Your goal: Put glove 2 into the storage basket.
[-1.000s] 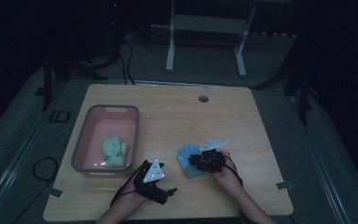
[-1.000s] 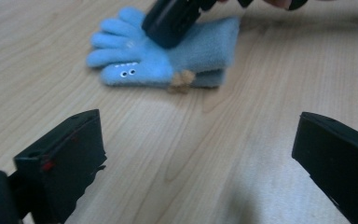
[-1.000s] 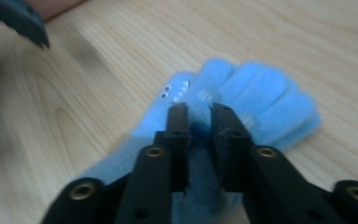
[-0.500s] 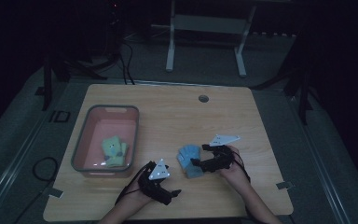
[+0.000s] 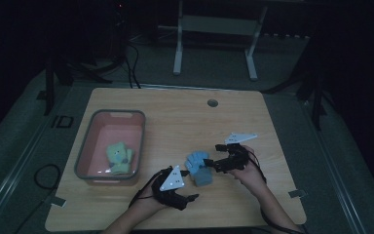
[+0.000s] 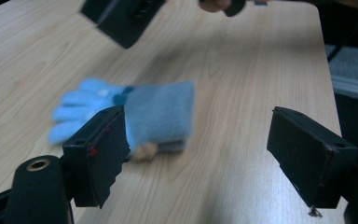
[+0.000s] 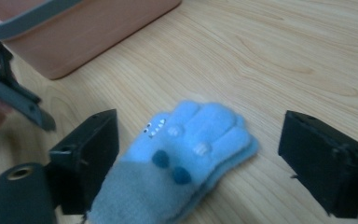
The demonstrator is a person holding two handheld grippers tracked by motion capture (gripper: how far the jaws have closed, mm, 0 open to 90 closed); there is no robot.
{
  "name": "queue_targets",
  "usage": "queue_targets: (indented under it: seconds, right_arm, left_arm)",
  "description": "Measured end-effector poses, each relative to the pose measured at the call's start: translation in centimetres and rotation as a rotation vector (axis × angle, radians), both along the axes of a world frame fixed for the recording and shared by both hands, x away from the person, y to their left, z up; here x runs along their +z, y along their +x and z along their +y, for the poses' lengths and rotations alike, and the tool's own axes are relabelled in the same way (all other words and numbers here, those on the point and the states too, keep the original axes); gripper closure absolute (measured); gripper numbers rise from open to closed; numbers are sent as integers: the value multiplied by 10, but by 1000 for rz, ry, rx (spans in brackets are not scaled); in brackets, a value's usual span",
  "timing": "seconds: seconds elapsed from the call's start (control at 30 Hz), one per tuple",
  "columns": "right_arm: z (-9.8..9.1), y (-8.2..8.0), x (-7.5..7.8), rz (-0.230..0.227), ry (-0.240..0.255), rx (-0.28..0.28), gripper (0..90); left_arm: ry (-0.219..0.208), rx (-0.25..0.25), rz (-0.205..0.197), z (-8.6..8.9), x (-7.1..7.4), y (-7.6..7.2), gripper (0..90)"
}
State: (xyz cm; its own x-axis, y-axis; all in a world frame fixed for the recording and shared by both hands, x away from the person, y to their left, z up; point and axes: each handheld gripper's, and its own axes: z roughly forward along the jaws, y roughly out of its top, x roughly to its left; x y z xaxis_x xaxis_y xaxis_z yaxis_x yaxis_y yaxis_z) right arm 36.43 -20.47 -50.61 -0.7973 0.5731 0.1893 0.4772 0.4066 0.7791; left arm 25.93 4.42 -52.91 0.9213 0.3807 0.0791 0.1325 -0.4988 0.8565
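Observation:
A light blue knit glove (image 5: 198,169) with a grey-blue cuff lies flat on the wooden table (image 5: 175,117), fingers toward the far side. My left gripper (image 5: 189,185) sits just at its near side, open; in the left gripper view the glove (image 6: 140,116) lies ahead by the left jaw of this gripper (image 6: 200,144). My right gripper (image 5: 213,156) stands open to the glove's right, jaws toward it. In the right gripper view the glove (image 7: 186,158) lies between the spread jaws of that gripper (image 7: 203,149), untouched.
A pink bin (image 5: 85,146) with a grey rim stands at the table's left and holds a green glove (image 5: 119,157). A round cable hole (image 5: 213,103) sits near the far edge. The bin's wall (image 7: 88,28) shows beyond the blue glove.
My right gripper has drawn back to the right, off the blue glove. The left gripper has edged closer to the glove. The glove stays on the table.

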Motion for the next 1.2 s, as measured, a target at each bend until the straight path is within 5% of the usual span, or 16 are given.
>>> queue_targets:
  seconds: [0.23,0.43,0.8,0.97,1.0,1.07,1.1,1.2]
  right_arm:
    - [11,18,-3,55,21,39,133]
    - [26,28,-15,80,-32,53,166]
    - [32,33,-45,78,-151,58,235]
    - [32,28,-47,35,-171,67,276]
    - [32,25,-47,32,-166,82,382]
    - [32,24,-47,32,-164,92,424]
    - [32,24,-46,61,-143,120,544]
    - [31,25,-47,87,-125,131,640]
  left_arm:
    - [54,-52,-34,-20,-2,8,250]
    - [115,-85,-69,-31,-8,14,308]
    - [264,-100,-112,-47,-26,32,377]
    - [280,-76,-102,-48,-28,37,438]
    - [281,-71,-105,-49,-28,39,496]
    - [280,-71,-112,-48,-29,40,527]
    - [273,-79,-96,-48,-29,42,585]
    - [286,-81,-105,-48,-29,41,667]
